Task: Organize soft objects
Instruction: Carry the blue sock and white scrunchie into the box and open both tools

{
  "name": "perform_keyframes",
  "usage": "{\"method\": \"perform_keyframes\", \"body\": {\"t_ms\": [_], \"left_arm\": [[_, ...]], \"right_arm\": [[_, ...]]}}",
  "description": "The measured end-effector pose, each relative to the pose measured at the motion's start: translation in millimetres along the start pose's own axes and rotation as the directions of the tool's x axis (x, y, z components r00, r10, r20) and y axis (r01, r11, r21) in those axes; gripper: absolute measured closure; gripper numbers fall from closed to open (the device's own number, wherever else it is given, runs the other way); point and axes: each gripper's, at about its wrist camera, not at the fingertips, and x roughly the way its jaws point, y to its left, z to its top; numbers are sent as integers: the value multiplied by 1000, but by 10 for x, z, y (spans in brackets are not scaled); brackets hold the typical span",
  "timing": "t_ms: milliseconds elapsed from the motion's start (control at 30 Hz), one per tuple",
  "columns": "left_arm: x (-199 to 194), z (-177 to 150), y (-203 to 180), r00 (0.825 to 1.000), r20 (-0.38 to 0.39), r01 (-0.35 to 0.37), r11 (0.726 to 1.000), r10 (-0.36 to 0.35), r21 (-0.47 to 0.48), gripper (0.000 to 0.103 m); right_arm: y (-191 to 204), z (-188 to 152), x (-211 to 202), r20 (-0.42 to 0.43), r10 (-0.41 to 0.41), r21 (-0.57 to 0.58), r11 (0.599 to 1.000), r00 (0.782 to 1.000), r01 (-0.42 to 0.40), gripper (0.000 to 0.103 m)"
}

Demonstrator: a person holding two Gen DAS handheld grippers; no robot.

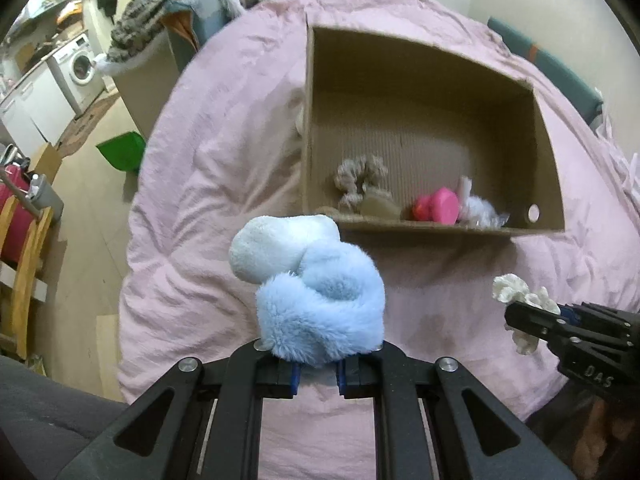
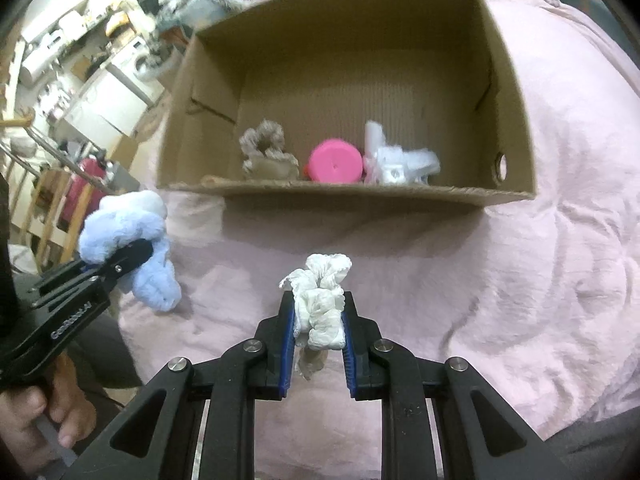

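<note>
Before the box (image 2: pixel 512 80), the left gripper (image 1: pixel 318 364) clamps a blue plush (image 1: pixel 320 300); the right gripper (image 2: pixel 319 324) clamps a white scrunchie (image 2: pixel 322 312). Next, likely carry both over the box and release.

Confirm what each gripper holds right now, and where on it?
Left gripper is shut on the blue fluffy toy, pinched at its lower end. Right gripper is shut on the white scrunchie, clamped across its bunched middle.

Left gripper (image 1: pixel 318 364) sits low centre in its own view, jaws clamped. Right gripper (image 2: pixel 319 316) is pinched shut too. A bare hand (image 2: pixel 36 424) grips lower left.
</note>
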Motion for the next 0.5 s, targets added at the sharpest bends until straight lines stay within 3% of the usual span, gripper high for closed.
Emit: {"method": "perform_keyframes", "body": {"t_ms": [267,500], "left_arm": [[-226,141,9,996,83,32,999,-29,-26,91],[-371,500,-30,987,155,47,999,-46,-3,91]], "right_arm": [[-130,122,-286,117,132,77,987,984,-142,81],[-148,394,-515,222,108,64,990,969,-125,81]]}}
